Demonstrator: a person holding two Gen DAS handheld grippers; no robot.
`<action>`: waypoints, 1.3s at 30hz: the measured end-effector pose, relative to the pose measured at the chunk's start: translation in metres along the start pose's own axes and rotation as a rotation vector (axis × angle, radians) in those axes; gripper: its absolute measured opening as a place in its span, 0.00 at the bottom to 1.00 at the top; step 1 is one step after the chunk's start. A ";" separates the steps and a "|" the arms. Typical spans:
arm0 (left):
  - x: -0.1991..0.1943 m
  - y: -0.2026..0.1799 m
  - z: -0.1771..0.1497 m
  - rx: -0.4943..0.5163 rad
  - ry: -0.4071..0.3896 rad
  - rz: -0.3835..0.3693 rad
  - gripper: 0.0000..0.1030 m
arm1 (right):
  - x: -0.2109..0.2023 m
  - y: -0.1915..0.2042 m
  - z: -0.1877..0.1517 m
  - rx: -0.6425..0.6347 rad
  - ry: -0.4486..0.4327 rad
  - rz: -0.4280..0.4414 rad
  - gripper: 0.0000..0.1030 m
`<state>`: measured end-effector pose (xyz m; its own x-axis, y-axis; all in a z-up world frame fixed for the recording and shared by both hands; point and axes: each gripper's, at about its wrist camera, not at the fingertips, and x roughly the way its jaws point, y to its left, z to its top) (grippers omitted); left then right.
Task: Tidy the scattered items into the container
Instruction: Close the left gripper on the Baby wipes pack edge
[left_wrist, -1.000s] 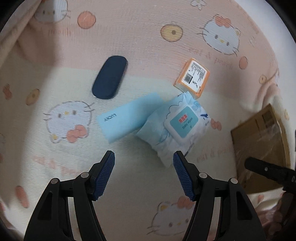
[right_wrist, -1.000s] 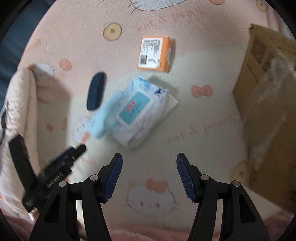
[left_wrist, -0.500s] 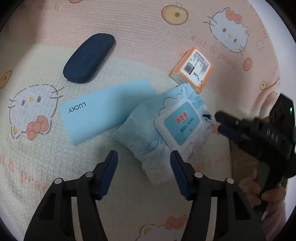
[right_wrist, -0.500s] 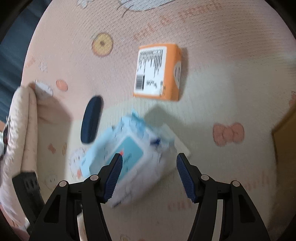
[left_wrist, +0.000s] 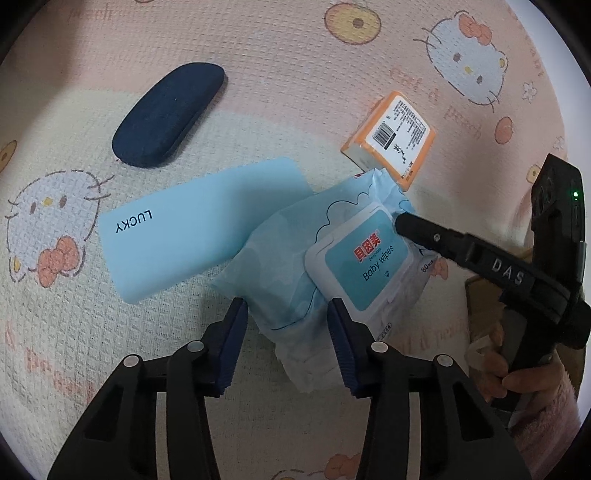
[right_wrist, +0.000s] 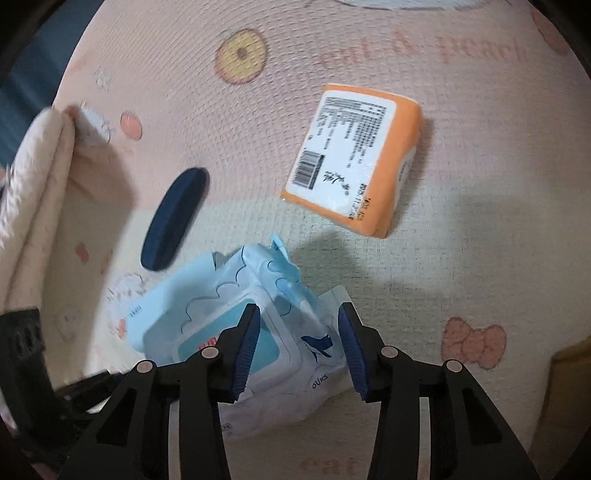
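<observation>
A pale blue pack of baby wipes (left_wrist: 354, 266) lies on the patterned blanket, partly over a light blue "LUCKY" card (left_wrist: 192, 221). My left gripper (left_wrist: 286, 332) straddles the pack's near crumpled end; its jaws are closing and the pads are not clearly pressing. My right gripper (right_wrist: 299, 343) straddles the other end of the wipes pack (right_wrist: 280, 295), jaws closing too, one finger over the lid. In the left wrist view the right gripper (left_wrist: 406, 225) reaches in from the right. An orange packet (right_wrist: 354, 162) and a dark blue glasses case (left_wrist: 170, 114) lie beyond.
A cardboard box (right_wrist: 569, 369) shows at the right edge, and a brown sliver of the cardboard box (left_wrist: 476, 295) sits behind the right gripper. A hand (left_wrist: 517, 373) holds that gripper. The blanket is folded up (right_wrist: 37, 177) at the left.
Both grippers have come down and in over the wipes pack, and their jaws have narrowed. The right gripper swung in from the right and rolled.
</observation>
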<state>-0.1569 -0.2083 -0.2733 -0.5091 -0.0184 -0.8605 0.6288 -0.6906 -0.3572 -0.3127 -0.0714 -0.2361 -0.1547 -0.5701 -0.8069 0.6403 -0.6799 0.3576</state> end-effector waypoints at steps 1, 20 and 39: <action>-0.001 0.001 0.000 0.003 -0.004 -0.003 0.46 | 0.000 0.003 -0.003 -0.014 0.008 -0.004 0.40; -0.020 -0.024 -0.057 0.275 0.102 -0.033 0.37 | -0.062 0.006 -0.141 0.306 0.088 -0.017 0.29; -0.040 -0.003 -0.085 0.159 0.189 -0.055 0.52 | -0.099 0.006 -0.186 0.433 0.084 -0.031 0.51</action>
<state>-0.0886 -0.1445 -0.2687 -0.4117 0.1471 -0.8993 0.4952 -0.7923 -0.3563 -0.1537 0.0669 -0.2412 -0.0960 -0.5190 -0.8493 0.2590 -0.8369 0.4822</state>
